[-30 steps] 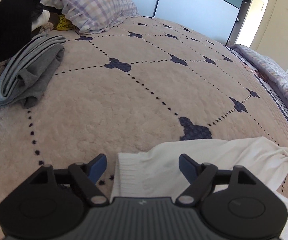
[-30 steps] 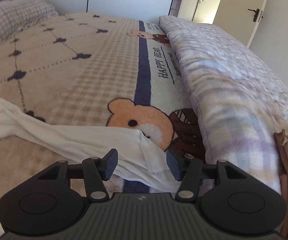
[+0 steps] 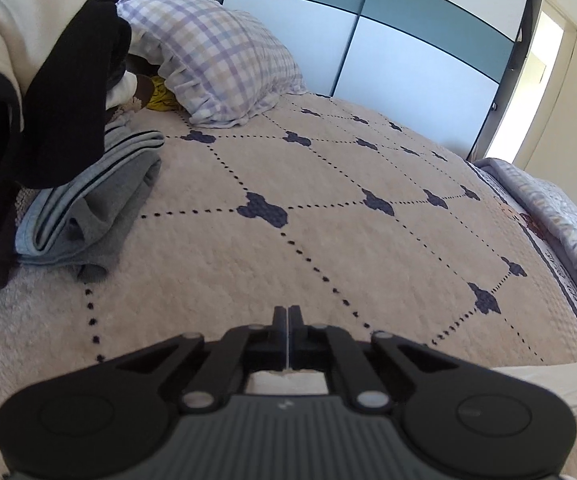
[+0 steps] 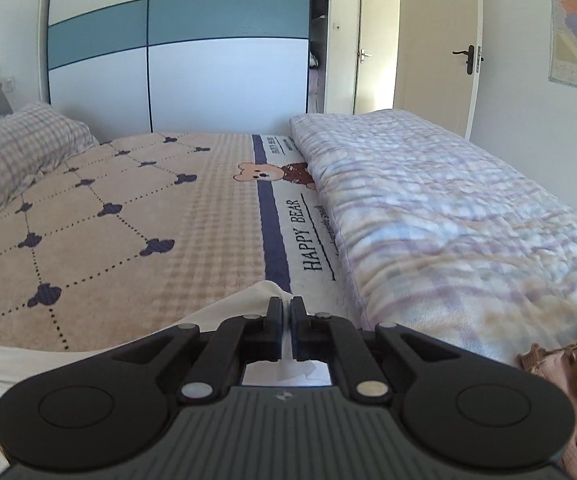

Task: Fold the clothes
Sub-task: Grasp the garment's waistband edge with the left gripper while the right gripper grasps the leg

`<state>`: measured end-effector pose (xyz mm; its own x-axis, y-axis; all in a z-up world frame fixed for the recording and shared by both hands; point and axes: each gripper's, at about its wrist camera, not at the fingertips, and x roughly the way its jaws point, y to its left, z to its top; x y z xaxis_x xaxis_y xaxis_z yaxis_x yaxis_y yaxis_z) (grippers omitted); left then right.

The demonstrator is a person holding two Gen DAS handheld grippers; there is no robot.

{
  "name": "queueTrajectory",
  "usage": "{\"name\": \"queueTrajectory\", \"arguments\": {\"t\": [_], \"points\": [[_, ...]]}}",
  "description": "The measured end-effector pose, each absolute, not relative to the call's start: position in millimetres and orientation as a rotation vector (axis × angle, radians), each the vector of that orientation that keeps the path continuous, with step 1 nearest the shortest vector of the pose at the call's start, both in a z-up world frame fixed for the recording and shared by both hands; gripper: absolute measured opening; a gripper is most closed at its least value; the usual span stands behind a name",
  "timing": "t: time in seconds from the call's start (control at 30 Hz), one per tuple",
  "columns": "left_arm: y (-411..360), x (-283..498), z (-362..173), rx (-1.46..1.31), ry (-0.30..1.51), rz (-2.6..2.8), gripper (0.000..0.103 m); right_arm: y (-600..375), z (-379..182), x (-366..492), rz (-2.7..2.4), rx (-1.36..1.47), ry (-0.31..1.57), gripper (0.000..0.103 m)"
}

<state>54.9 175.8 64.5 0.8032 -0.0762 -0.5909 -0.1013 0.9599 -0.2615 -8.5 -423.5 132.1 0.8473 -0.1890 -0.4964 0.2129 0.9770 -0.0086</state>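
A white garment point(image 4: 224, 314) lies on the beige bear-print bed cover point(image 4: 192, 248), and one edge of it rises into my right gripper point(image 4: 287, 305). That gripper's jaws are shut on the cloth, a thin fold of which shows between them. In the left wrist view my left gripper point(image 3: 288, 314) is shut too. The white garment point(image 3: 548, 384) shows under its body and trails off to the right. A sliver of cloth sits pinched between the left fingers. Most of the garment is hidden below both grippers.
A folded grey garment point(image 3: 88, 216) and a heap of black and cream clothes point(image 3: 60, 92) lie at the left, by a plaid pillow point(image 3: 216, 60). A folded pale quilt point(image 4: 448, 216) and a pink garment point(image 4: 568, 380) lie at the right. A wardrobe point(image 4: 168, 60) stands behind the bed.
Both grippers were open over the white garment's edges and are now shut on it. Both have lifted and tilted up, so less of the garment shows.
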Motion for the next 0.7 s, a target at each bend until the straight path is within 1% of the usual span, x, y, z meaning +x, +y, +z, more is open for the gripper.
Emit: {"name": "queueTrajectory", "arguments": {"t": [0.1, 0.13, 0.2, 0.27, 0.33, 0.37, 0.4, 0.43, 0.47, 0.5, 0.53, 0.7], "points": [[175.5, 61.1, 63.2, -0.280, 0.659, 0.005, 0.000, -424.8, 135.2, -7.4, -0.225, 0.050, 0.509, 0.005], [174.6, 64.6, 58.5, -0.267, 0.701, -0.015, 0.000, -425.4, 129.0, -2.8, -0.235, 0.036, 0.537, 0.005], [173.4, 69.8, 46.4, -0.274, 0.799, -0.054, 0.014, -426.8, 116.4, 6.3, -0.256, 0.008, 0.596, 0.005], [173.5, 70.1, 38.0, -0.294, 0.853, -0.074, 0.059, -427.2, 102.0, 13.9, -0.266, -0.001, 0.654, 0.005], [170.0, 67.7, 39.9, -0.264, 0.838, -0.080, 0.075, -425.9, 94.3, 18.2, -0.270, -0.003, 0.681, 0.005], [166.8, 68.0, 39.1, -0.237, 0.833, -0.083, 0.078, -425.3, 90.4, 20.3, -0.272, -0.004, 0.694, 0.005], [163.8, 69.6, 35.5, -0.222, 0.834, -0.084, 0.078, -424.7, 86.7, 22.4, -0.274, -0.005, 0.707, 0.005], [160.9, 71.6, 31.3, -0.210, 0.838, -0.083, 0.076, -424.5, 86.1, 23.8, -0.275, -0.005, 0.708, 0.005], [158.1, 73.8, 24.8, -0.200, 0.847, -0.077, 0.069, -424.8, 84.5, 24.9, -0.277, -0.003, 0.713, 0.005], [154.5, 74.5, 20.9, -0.170, 0.846, -0.048, 0.041, -425.1, 82.8, 26.0, -0.279, -0.001, 0.717, 0.005], [151.0, 74.7, 20.7, -0.129, 0.833, -0.029, 0.025, -425.0, 81.2, 26.0, -0.278, -0.005, 0.718, 0.005], [167.8, 67.7, 44.8, -0.190, 0.741, 0.011, 0.023, -423.8, 100.6, 14.5, -0.267, 0.012, 0.636, 0.005]]}}
